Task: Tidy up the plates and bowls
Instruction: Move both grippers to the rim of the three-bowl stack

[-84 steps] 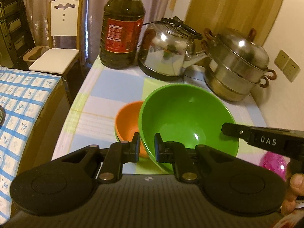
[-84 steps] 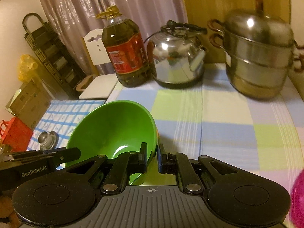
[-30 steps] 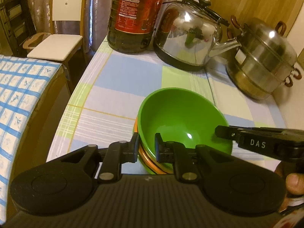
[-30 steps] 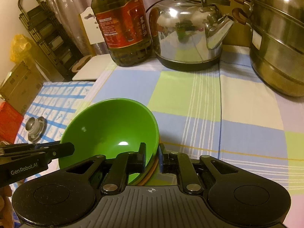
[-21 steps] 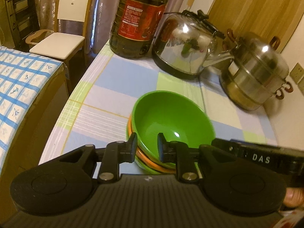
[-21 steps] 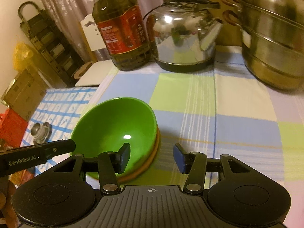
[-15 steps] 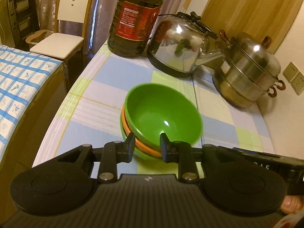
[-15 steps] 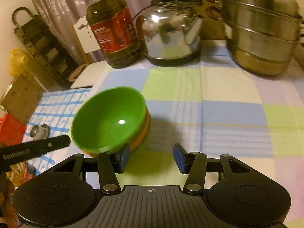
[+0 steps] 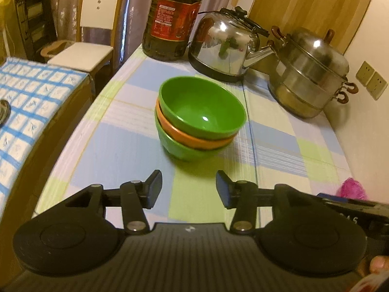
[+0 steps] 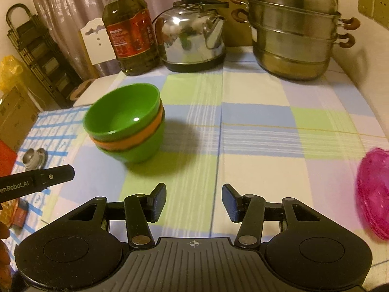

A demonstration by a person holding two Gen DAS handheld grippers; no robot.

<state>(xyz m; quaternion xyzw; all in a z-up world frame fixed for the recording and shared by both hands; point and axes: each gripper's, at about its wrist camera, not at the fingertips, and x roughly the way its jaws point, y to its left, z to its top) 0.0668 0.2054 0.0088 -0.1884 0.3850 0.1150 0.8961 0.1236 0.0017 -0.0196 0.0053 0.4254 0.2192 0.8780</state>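
Observation:
Three bowls stand nested on the checked tablecloth: a green bowl (image 9: 201, 108) (image 10: 124, 112) on top, an orange bowl (image 9: 184, 135) (image 10: 126, 142) under it, and another green bowl (image 9: 177, 148) (image 10: 138, 149) at the bottom. My left gripper (image 9: 188, 188) hangs well short of the stack, its jaws opening with nothing between them. My right gripper (image 10: 194, 200) stands open and empty to the right of the stack. A pink dish (image 10: 374, 194) (image 9: 352, 188) lies at the table's right side.
Along the back stand an oil bottle (image 9: 173, 17) (image 10: 130, 36), a steel kettle (image 9: 226, 46) (image 10: 193, 41) and a stacked steamer pot (image 9: 311, 73) (image 10: 294, 36). A white chair (image 9: 94, 31) and a blue checked surface (image 9: 29, 97) lie left of the table.
Both grippers let go of the top green bowl, which now sits in the orange one, and drew back from the stack. Both jaws widened.

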